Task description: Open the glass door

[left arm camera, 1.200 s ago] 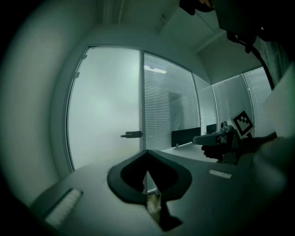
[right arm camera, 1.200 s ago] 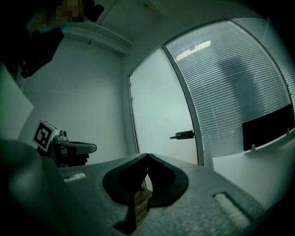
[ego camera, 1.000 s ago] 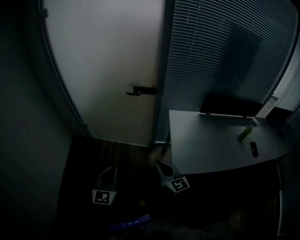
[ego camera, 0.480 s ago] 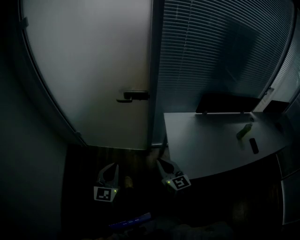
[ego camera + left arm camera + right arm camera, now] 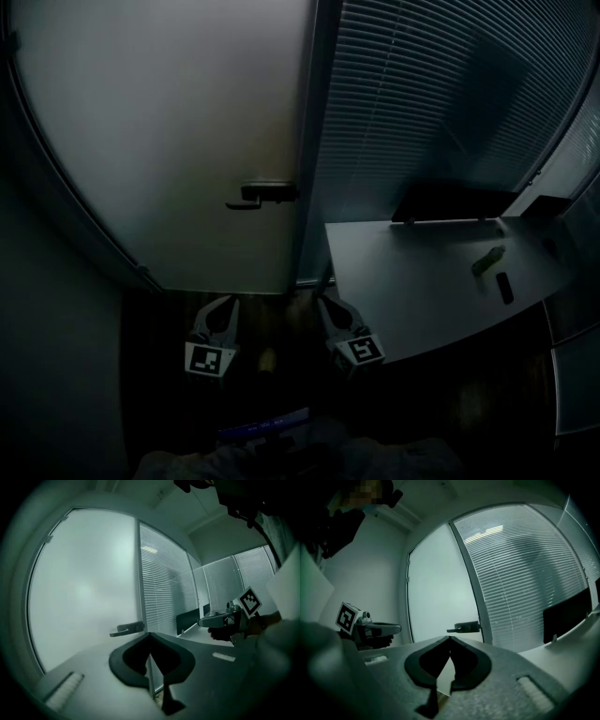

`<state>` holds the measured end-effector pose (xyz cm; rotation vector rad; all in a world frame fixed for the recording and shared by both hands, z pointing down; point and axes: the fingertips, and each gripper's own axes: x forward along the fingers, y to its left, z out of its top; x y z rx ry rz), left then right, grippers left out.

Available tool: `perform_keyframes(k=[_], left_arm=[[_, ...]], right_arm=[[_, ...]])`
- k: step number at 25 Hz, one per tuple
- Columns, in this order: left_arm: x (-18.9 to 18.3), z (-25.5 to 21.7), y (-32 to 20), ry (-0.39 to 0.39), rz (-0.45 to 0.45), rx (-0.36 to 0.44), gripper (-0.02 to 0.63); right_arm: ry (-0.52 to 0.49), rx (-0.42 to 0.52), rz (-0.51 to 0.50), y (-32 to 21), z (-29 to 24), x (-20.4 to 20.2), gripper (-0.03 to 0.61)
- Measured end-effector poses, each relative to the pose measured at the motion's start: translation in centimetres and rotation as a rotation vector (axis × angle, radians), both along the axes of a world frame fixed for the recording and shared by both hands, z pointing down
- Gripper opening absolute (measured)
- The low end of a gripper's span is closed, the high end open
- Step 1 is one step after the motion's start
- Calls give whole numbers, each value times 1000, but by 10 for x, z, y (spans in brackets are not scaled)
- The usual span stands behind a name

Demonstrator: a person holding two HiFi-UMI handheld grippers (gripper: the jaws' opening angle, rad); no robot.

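Holding both pairs shut and empty, we carry the left tongs and the right tongs low in front of us. In each gripper view the two jaws meet at their tips with nothing between them. We judge this a sensible way to hold them, since there is nothing to carry yet and a closed tip can press or hook a lever. They sit side by side and apart, marker cubes nearest us, both pointing roughly level at the door. That aim suits a handle that lies straight ahead of the jaws in both gripper views. Neither pair touches it; the handle lies well beyond both tips. The door is frosted glass and appears shut in its frame. Its dark lever is on the right edge, just beside the post that divides it from the blinds. The right tongs hang near the corner of the desk, over dark floor. We judge the task barely begun, with the reach to the handle yet to be made.
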<state>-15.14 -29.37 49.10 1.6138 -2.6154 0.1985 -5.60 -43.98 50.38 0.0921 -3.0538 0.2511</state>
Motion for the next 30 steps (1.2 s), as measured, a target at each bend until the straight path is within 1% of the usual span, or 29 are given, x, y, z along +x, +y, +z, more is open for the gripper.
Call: perform_keyframes(k=[3,7,11,15,22,24,27,30], left_arm=[[-27,4,-16,-4,30,-5,3],[-50,-27,-24,-11,55,-34,3],[-81,-15,-42,-21,78,-40,3],[-108,-23,-62,-37,89,-47,3],[-159,0,-92,-111,74,-133,5],[-171,5,-99,-144,68,-164,5],[-188,8,-109,-193,61,-192,32],[-203,13,-117,-241,66,-199,85]], right_arm=[[0,-3,33,-15,5,-23,2],[-2,-22,65,-21,-25,-41,2],[4,-24,93,-35,-12,-64,2],[9,-30,123,-51,-17,-81,2],[13,-17,165,-71,-7,-106,2],[15,-23,176,-75,-4,-111,2],[21,-31,193,-82,-2,-119,2],[27,-33,208,-89,3,-127,2]])
